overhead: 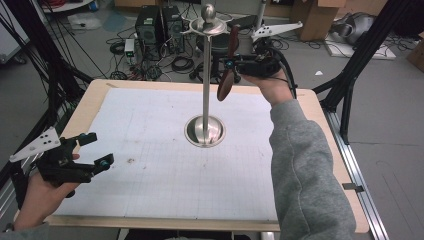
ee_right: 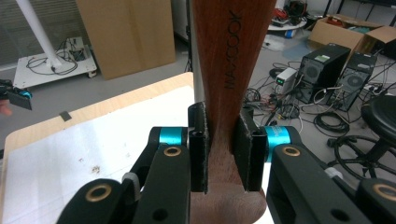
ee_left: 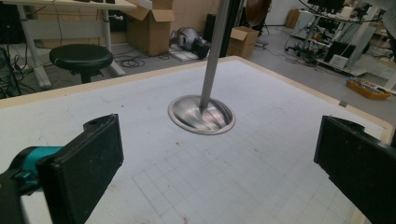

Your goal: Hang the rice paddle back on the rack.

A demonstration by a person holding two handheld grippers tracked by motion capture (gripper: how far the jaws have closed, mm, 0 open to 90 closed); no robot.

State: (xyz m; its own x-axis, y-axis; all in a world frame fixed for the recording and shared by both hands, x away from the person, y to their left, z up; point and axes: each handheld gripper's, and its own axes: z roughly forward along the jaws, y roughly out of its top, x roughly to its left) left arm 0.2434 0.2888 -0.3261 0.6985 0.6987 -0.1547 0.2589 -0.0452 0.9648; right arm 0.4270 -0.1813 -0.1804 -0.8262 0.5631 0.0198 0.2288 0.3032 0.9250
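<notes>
Evidently my right gripper (overhead: 231,64) clenches the brown wooden spoon (overhead: 227,75) beside the tall steel stand (overhead: 205,100) for hanging; my left gripper (overhead: 95,150) waits released.

black stool (ee_left: 81,57) | cardboard boxes (ee_right: 125,35) | computer towers (ee_right: 337,74) | floor cables (overhead: 181,64)

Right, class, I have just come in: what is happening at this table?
A person works with two hand-held grippers. The right gripper is shut on the brown wooden spoon, holding it up beside the tall silver metal stand near its top hooks. The left gripper rests open at the near left of the white gridded mat, holding nothing.
</notes>
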